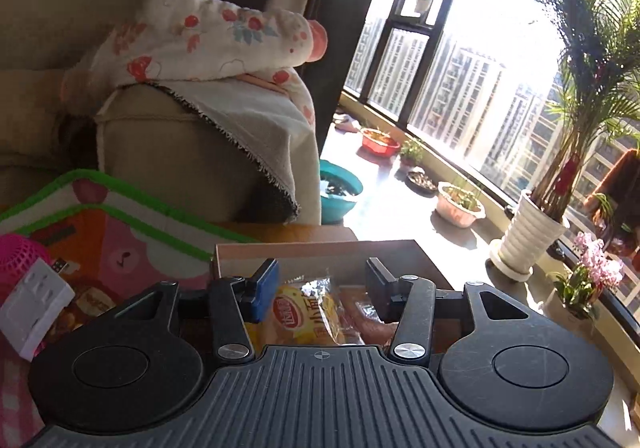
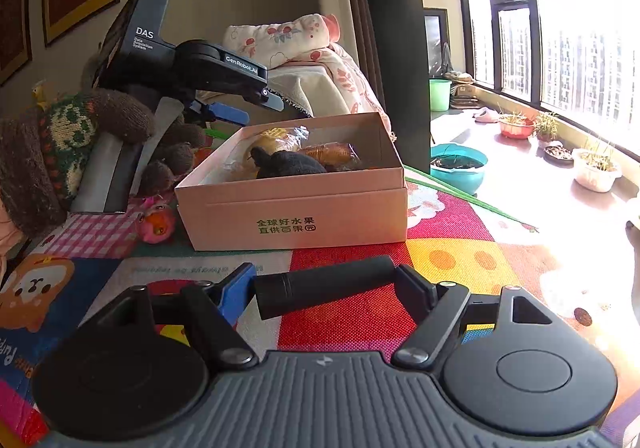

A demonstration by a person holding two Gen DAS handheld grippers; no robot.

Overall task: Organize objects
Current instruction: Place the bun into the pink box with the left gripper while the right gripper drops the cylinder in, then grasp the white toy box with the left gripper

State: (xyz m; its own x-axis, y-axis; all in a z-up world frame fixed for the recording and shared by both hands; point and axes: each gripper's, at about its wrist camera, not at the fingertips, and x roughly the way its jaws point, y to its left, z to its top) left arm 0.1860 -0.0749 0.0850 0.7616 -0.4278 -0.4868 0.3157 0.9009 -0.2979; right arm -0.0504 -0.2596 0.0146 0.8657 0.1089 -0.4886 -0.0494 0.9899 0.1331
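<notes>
The pink cardboard box [image 2: 292,208] already holds wrapped snacks [image 2: 280,140] and a dark cloth, the left gripper [image 1: 322,290] hangs spread and empty over it, and the right gripper [image 2: 330,288] clamps a black flashlight [image 2: 324,284] short of the box, with a pink toy [image 2: 156,226] beside it likely left.

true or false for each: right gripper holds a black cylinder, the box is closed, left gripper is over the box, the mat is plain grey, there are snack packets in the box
1. The right gripper holds a black cylinder: true.
2. The cardboard box is closed: false, it is open on top.
3. The left gripper is over the box: true, with open jaws and nothing between them.
4. The play mat is plain grey: false, it is multicoloured with cartoon prints.
5. Snack packets lie in the box: true.
</notes>
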